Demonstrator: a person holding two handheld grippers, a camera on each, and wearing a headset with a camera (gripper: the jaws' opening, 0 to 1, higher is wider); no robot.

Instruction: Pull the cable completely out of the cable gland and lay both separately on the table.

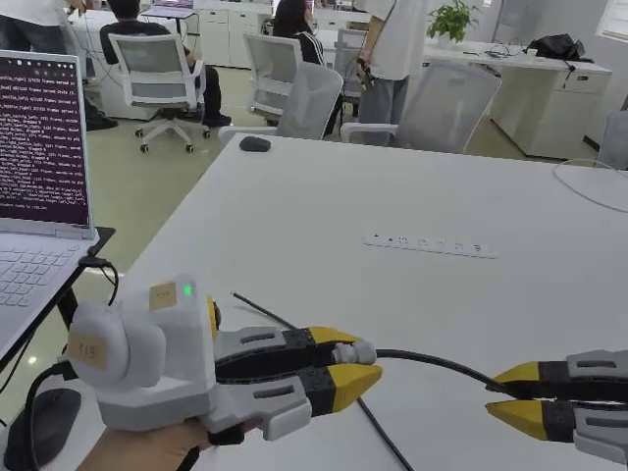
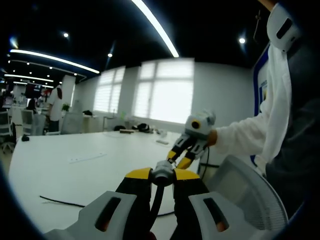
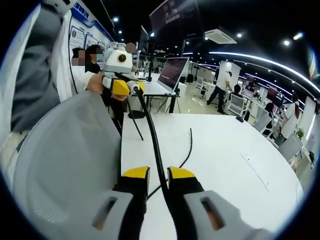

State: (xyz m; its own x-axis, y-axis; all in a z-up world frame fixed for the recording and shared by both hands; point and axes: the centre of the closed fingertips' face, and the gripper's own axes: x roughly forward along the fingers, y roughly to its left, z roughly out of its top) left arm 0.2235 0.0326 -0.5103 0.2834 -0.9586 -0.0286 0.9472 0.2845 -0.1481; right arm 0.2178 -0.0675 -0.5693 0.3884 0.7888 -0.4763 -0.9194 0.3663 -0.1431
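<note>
2 claws are in play, the left claw (image 1: 365, 365) and the right claw (image 1: 494, 394). There is 1 black cable (image 1: 432, 361) and 1 metal cable gland (image 1: 353, 351). The 1 white desk (image 1: 392, 196) carries 1 black mouse (image 1: 254, 143) and 1 flat socket strip (image 1: 427, 244). Beside it is 1 open laptop (image 1: 39, 147). Beyond are at least 4 office chairs (image 1: 152, 59) and 1 potted plant (image 1: 453, 18).
</note>
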